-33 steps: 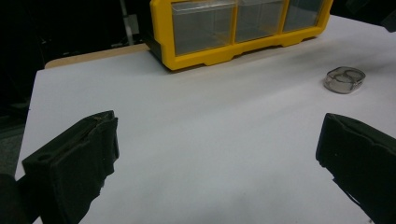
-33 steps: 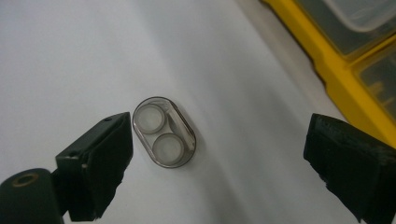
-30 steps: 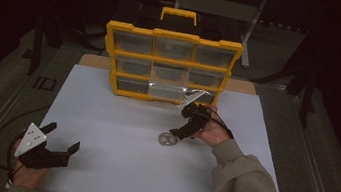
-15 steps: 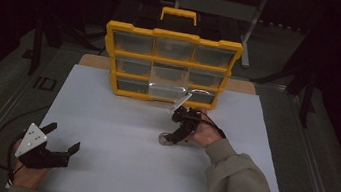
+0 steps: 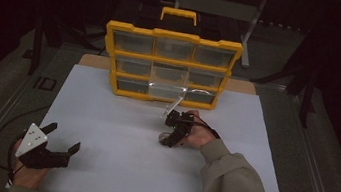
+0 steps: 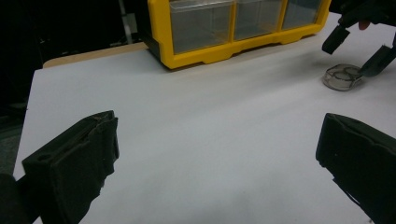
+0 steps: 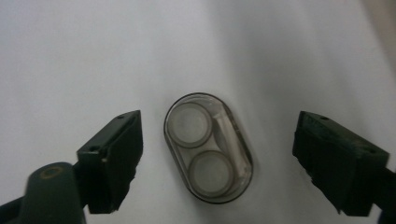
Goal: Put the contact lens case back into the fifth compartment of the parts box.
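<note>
A small clear oval case [image 7: 208, 147] with two round lids lies flat on the white table top [image 5: 119, 119]; it also shows as the case [image 6: 343, 77] in the left gripper view. My right gripper [image 7: 219, 126] points down over it, a jaw on each side, with gaps between the pads and the case. Its jaws have just been closing and stand open. From above, the right gripper [image 5: 171, 137] sits low over the case [image 5: 164, 139], right of centre. My left gripper [image 5: 62, 137] rests open and holds nothing near the front left corner.
A yellow organizer [image 5: 170, 65] with clear drawers stands upright at the back of the white top, its black and yellow handle up. Its lower edge [image 6: 233, 51] is a short way behind the case. Dark floor and metal frames surround the table.
The right hand has moved left and down until its jaws stand on either side of the case, and the jaws have narrowed. The left gripper has stayed in place.
</note>
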